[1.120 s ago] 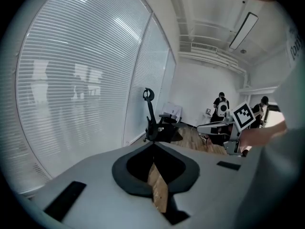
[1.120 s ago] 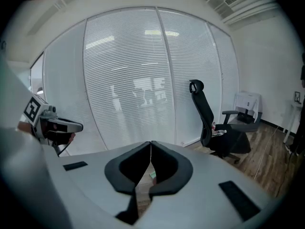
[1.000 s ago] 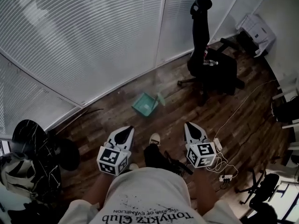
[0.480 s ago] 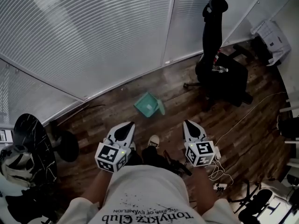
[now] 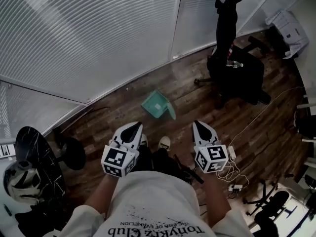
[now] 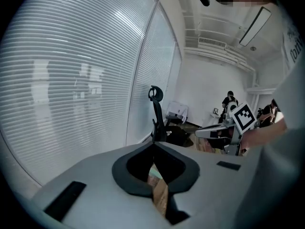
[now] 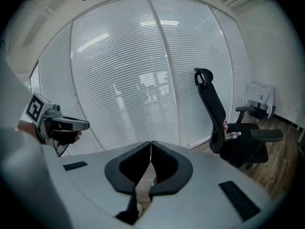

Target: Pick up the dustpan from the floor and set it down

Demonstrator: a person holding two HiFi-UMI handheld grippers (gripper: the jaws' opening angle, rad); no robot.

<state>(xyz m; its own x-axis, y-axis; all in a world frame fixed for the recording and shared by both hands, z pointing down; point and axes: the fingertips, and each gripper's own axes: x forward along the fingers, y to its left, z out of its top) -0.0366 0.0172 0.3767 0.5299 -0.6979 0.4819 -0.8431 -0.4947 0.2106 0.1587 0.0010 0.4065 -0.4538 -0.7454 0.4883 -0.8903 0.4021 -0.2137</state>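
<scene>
Floor (image 5: 197, 107): dark wood planks, bounded along its far edge by a curved wall of white blinds.
- Dustpan (image 5: 158, 104): teal, lying near the far edge, clear of other items.
- Office chair (image 5: 236, 73): black, toward the far right corner.
- Cables (image 5: 232, 179): white, tangled at the near right.
- Round base (image 5: 73, 153): black, left side.
- Shoe (image 5: 163, 143): white, near the middle.

Daylight glows through slatted blinds (image 5: 98, 33), leaving the wooden floor (image 5: 197, 105) dim; fisheye distortion bends and darkens the edges.
</scene>
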